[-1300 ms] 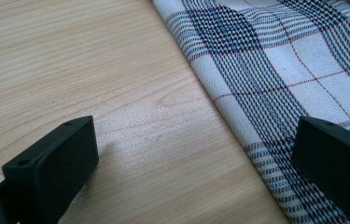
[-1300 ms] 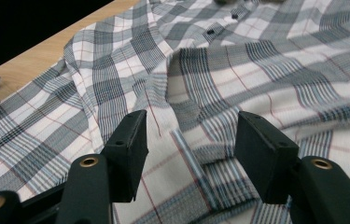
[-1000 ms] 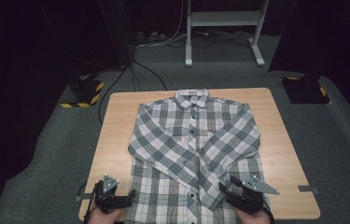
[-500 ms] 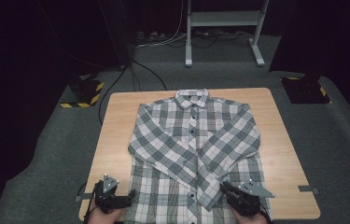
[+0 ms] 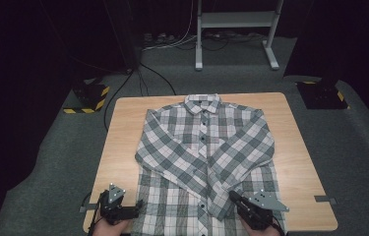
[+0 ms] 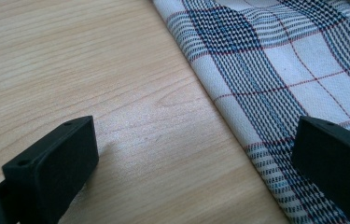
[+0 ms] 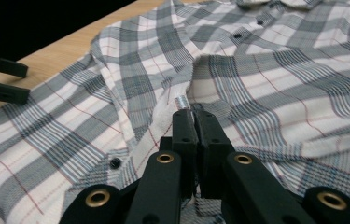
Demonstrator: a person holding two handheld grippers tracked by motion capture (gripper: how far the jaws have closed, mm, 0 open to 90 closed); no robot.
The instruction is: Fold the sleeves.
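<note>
Two hand-held grippers worked at the near edge of the table (image 5: pixel 123 128), where a plaid shirt (image 5: pixel 204 157) lay flat, buttoned, collar at the far side and sleeves crossed over its front. The right hand-held gripper (image 7: pixel 192 112) had just been closing its jaws, and they stood clenched on a fold of the shirt's cloth near the crossed cuff. The left hand-held gripper (image 6: pixel 196 158) rested at the shirt's near left hem with jaws released, one jaw over bare wood, the other over the fabric's edge.
</note>
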